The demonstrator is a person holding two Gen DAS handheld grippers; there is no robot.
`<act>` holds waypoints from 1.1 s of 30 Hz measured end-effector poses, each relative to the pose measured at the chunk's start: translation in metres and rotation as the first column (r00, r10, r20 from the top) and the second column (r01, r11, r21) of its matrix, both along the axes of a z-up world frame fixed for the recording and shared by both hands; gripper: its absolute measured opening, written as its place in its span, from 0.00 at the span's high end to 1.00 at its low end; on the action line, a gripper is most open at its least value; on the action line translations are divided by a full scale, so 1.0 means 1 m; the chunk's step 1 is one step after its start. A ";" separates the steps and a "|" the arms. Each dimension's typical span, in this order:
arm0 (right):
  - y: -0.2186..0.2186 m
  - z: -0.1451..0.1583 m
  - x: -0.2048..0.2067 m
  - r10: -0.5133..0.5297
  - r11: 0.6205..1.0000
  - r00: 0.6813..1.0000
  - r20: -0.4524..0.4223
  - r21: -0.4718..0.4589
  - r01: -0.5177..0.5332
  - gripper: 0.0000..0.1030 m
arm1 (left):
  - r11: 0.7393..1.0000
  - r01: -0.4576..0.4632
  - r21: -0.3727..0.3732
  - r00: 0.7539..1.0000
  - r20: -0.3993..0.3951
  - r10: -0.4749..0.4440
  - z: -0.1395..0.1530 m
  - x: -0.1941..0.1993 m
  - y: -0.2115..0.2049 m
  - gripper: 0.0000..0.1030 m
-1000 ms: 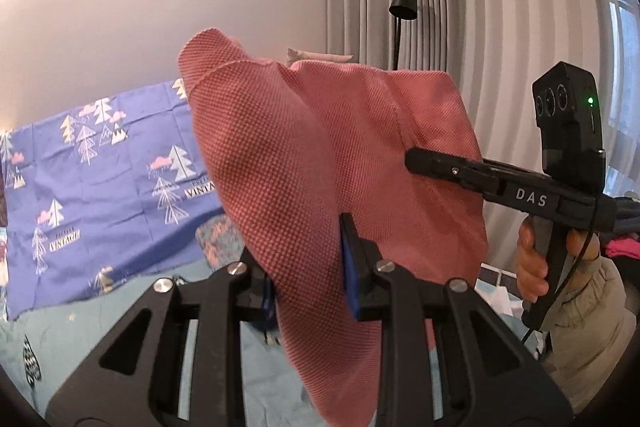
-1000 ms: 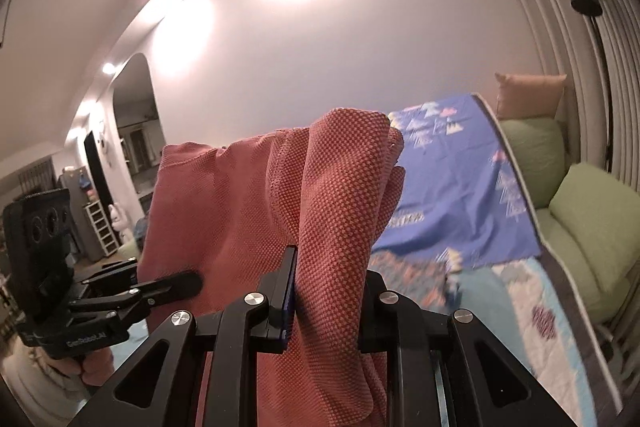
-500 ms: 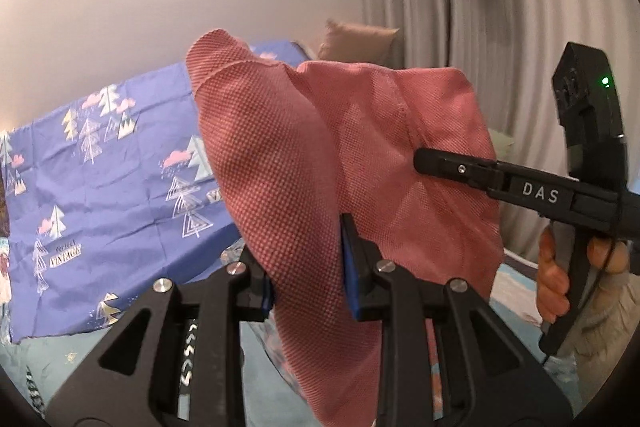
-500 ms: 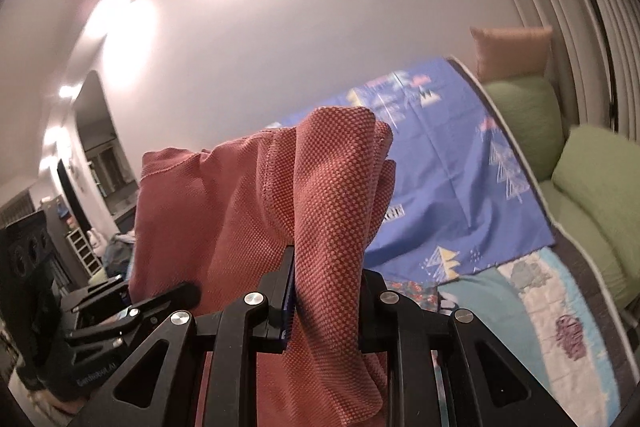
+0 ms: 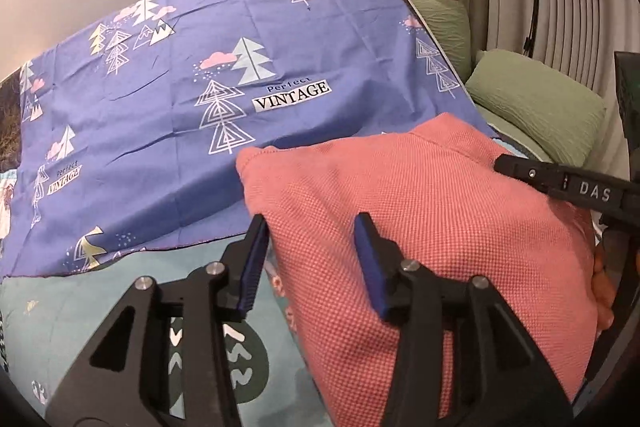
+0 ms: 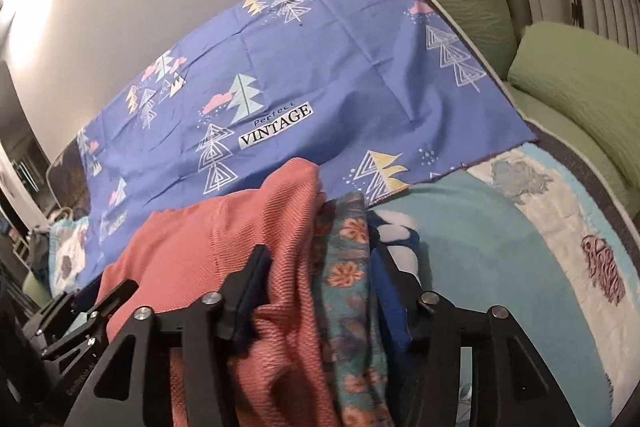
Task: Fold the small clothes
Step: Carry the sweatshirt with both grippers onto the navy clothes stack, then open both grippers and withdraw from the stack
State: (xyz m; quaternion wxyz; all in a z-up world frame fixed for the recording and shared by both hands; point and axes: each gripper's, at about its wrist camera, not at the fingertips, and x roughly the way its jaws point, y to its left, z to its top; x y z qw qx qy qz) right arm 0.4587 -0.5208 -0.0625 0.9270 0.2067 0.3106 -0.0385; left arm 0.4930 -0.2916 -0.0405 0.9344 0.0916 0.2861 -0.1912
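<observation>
The left gripper [image 5: 310, 243] is spread, angled down over the coral waffle-knit garment [image 5: 420, 227] lying at five o'clock on the blue tree-print sheet [image 5: 240, 67]. The right gripper [image 6: 320, 267], also spread, straddles that garment's edge

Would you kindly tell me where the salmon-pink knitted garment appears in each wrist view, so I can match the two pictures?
Left wrist view: the salmon-pink knitted garment fills the lower right, between and beyond the left claw fingers.
Right wrist view: it lies lower left of centre, running under the right claw.
Shared landmark: the blue tree-print sheet with the "VINTAGE" label.
</observation>
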 end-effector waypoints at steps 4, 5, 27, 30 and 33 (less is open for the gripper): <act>0.008 0.020 -0.021 -0.016 1.000 1.000 0.006 -0.026 0.017 0.46 | 0.999 -0.023 -0.030 1.000 -0.005 0.023 0.004 -0.010 0.006 0.54; 0.011 0.026 -0.028 -0.015 0.999 1.000 0.011 -0.051 0.016 0.45 | 0.999 -0.021 -0.040 1.000 -0.009 0.020 0.007 -0.014 0.009 0.54; 0.125 0.099 -0.303 -0.147 0.942 0.984 0.099 -0.290 0.170 0.16 | 0.998 -0.012 -0.064 0.993 0.112 0.019 0.069 -0.261 0.098 0.19; 0.146 0.106 -0.329 -0.121 0.932 0.988 0.100 -0.331 0.148 0.12 | 0.999 -0.020 -0.047 0.993 0.116 0.025 0.070 -0.290 0.110 0.18; 0.163 0.111 -0.350 -0.100 0.935 0.989 0.106 -0.330 0.130 0.11 | 0.999 -0.021 -0.040 0.991 0.130 0.026 0.075 -0.316 0.119 0.18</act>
